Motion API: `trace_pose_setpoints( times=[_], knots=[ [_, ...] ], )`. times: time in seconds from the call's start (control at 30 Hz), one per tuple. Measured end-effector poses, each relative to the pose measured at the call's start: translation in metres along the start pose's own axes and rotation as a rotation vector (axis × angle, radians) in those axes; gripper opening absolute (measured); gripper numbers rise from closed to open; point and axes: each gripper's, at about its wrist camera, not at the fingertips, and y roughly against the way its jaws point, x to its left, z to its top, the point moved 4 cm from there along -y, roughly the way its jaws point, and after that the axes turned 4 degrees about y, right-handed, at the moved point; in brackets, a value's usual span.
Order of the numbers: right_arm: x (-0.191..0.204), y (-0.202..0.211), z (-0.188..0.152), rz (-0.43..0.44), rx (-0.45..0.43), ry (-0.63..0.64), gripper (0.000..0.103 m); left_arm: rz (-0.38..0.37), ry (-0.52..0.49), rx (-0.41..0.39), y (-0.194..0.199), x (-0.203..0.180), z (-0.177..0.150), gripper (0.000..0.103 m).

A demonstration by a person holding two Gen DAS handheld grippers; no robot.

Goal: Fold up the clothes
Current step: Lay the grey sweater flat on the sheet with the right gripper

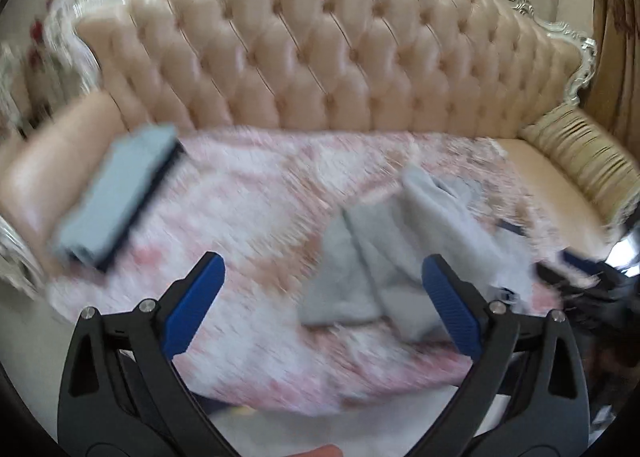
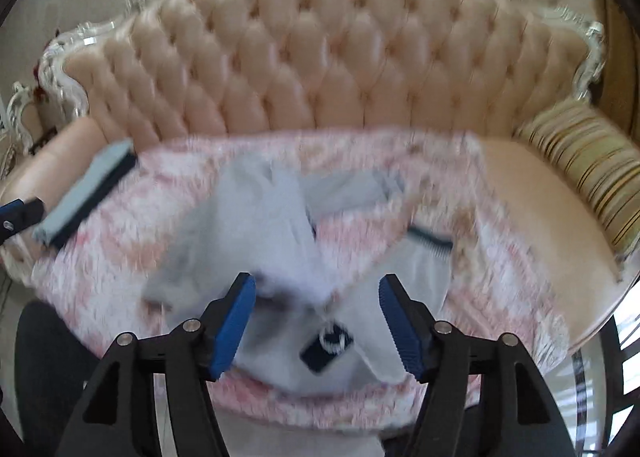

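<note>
A crumpled pale grey garment [image 2: 260,241] with a dark label [image 2: 326,345] lies on the pink-and-white fluffy blanket [image 2: 112,257] spread over the sofa seat. In the left wrist view the same grey garment [image 1: 384,257] sits right of centre. A folded light-blue garment with a dark edge [image 1: 116,193] rests at the blanket's left end, also seen as the folded piece [image 2: 84,197]. My left gripper [image 1: 324,269] hovers open above the blanket, nothing between its fingers. My right gripper [image 2: 318,289] is open just above the grey garment's near edge. Both views are motion-blurred.
The tufted pink sofa back [image 1: 320,57] rises behind the blanket. A striped gold cushion [image 2: 584,161] sits on the bare seat at the right end. The sofa's left arm [image 1: 52,153] borders the folded piece. The left gripper's tip [image 2: 16,213] shows at the left edge.
</note>
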Motion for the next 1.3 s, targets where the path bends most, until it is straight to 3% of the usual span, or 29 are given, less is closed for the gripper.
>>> trace_pose_setpoints(
  times=[0.13,0.27,0.3,0.37,0.43,0.63,0.87,0.93,1.0,1.23,1.3],
  knots=[
    [0.001,-0.035,-0.001,0.017,0.07,0.057,0.066,0.004,-0.048,0.036,-0.007,-0.002,-0.007,0.1],
    [0.001,-0.069,-0.002,0.034,0.14,0.115,0.065,-0.003,-0.027,0.05,-0.007,0.01,-0.007,0.1],
    [0.004,-0.074,0.005,0.041,0.123,0.144,0.063,0.004,-0.018,0.051,-0.008,0.014,-0.007,0.1],
    [0.008,-0.074,0.037,0.08,0.086,0.122,0.01,0.017,0.006,0.054,-0.008,0.024,-0.007,0.1],
    [0.012,-0.073,0.07,0.119,0.049,0.098,0.01,0.024,0.041,0.054,-0.009,0.037,-0.006,0.1],
    [0.035,-0.006,0.196,0.114,-0.167,0.129,0.01,0.016,0.132,0.056,-0.014,0.069,-0.001,0.1],
    [0.062,0.097,0.299,0.061,-0.49,0.153,0.01,0.001,0.129,0.047,-0.009,0.086,0.003,0.1],
    [0.066,0.106,0.301,0.049,-0.503,0.145,0.014,-0.015,0.155,0.037,-0.006,0.091,0.004,0.1],
    [0.068,0.091,0.287,0.039,-0.435,0.14,0.014,-0.033,0.184,0.026,-0.002,0.095,0.006,0.1],
    [0.046,-0.035,0.138,0.033,0.003,0.003,0.014,-0.029,0.177,0.014,0.002,0.083,0.0,0.099],
    [0.044,-0.051,0.101,0.035,0.064,-0.029,0.014,-0.007,0.149,0.022,0.001,0.075,-0.002,0.1]
  ],
)
